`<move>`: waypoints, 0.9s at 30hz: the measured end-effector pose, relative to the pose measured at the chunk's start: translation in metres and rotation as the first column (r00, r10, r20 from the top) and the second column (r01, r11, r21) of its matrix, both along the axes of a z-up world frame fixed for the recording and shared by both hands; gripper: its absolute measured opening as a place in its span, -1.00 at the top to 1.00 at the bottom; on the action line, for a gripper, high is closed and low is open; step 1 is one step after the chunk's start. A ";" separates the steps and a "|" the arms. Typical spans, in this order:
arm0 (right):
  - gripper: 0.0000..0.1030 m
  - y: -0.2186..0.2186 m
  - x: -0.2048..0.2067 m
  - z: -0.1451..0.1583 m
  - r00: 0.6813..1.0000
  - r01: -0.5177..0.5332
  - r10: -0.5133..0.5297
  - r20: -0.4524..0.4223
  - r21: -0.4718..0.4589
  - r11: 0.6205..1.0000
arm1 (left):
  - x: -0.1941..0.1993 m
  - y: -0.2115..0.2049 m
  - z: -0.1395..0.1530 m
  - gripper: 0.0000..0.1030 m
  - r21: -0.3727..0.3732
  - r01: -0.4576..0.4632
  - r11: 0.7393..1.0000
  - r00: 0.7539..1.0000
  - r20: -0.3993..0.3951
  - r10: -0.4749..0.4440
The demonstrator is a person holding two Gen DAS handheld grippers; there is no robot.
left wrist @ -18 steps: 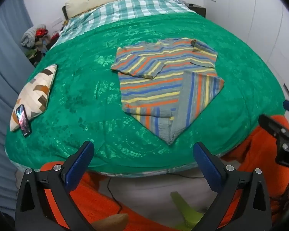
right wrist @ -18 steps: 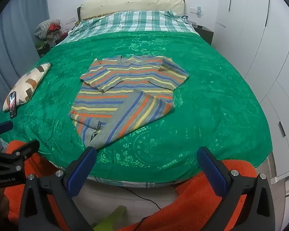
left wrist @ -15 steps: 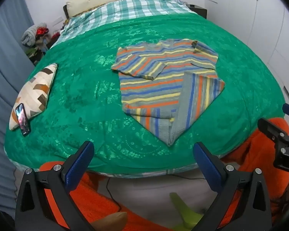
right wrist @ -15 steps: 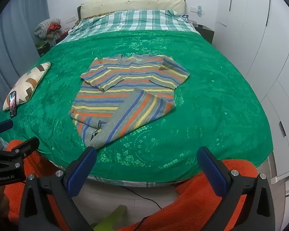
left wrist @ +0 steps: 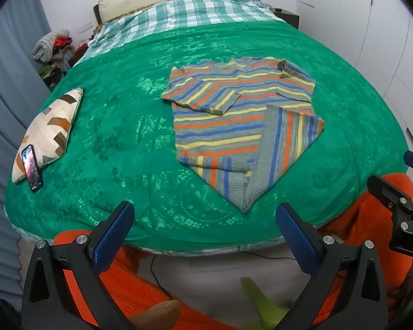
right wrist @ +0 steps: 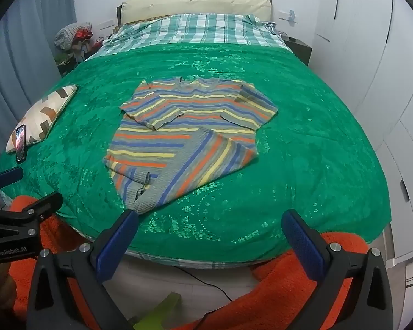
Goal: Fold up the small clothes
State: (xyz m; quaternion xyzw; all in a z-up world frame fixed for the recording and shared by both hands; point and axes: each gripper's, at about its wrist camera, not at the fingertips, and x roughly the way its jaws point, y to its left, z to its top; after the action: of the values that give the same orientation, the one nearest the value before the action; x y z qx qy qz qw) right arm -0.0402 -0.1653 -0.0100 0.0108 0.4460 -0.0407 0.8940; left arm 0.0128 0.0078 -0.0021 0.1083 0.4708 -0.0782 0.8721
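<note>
1. On the green bedspread (left wrist: 118, 137), the striped sweater (left wrist: 233, 126) is lying flat toward twelve o'clock of both grippers, its lower right corner folded diagonally over its body.
2. The left gripper (left wrist: 205, 231) is hovering off the bed's near edge, fingers spread wide, gripping nothing.
3. The right gripper (right wrist: 210, 236) is hovering likewise, fingers spread wide, empty.
4. A patterned pillow (left wrist: 49, 132) and phone (left wrist: 32, 167) are resting at nine o'clock.

Home bedroom: bed (right wrist: 302, 143) with green cover, headboard (right wrist: 195, 1), white wardrobe doors (right wrist: 371, 35), curtain (left wrist: 5, 77).
</note>
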 end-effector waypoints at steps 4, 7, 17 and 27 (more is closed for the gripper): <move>-1.00 0.002 0.001 0.001 1.000 -0.008 0.008 0.004 0.002 1.000 | 0.000 0.000 0.000 -0.99 -0.001 -0.001 1.000 1.000 0.000 0.001; -1.00 0.002 0.000 0.001 1.000 -0.011 0.011 0.008 0.003 1.000 | -0.001 0.001 -0.001 -0.99 -0.002 0.001 1.000 1.000 0.001 -0.001; -1.00 0.005 -0.002 0.004 1.000 -0.014 0.014 0.010 0.006 1.000 | -0.001 0.001 0.000 -0.99 -0.001 -0.001 1.000 1.000 0.003 0.001; -1.00 0.006 -0.001 0.001 1.000 -0.022 0.022 0.003 0.010 1.000 | -0.001 0.001 -0.002 -0.99 0.002 -0.002 1.000 1.000 -0.003 0.002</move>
State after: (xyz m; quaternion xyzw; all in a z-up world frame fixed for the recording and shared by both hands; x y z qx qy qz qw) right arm -0.0412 -0.1591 -0.0085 0.0107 0.4449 -0.0285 0.8950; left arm 0.0119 0.0090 -0.0044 0.1086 0.4722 -0.0772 0.8714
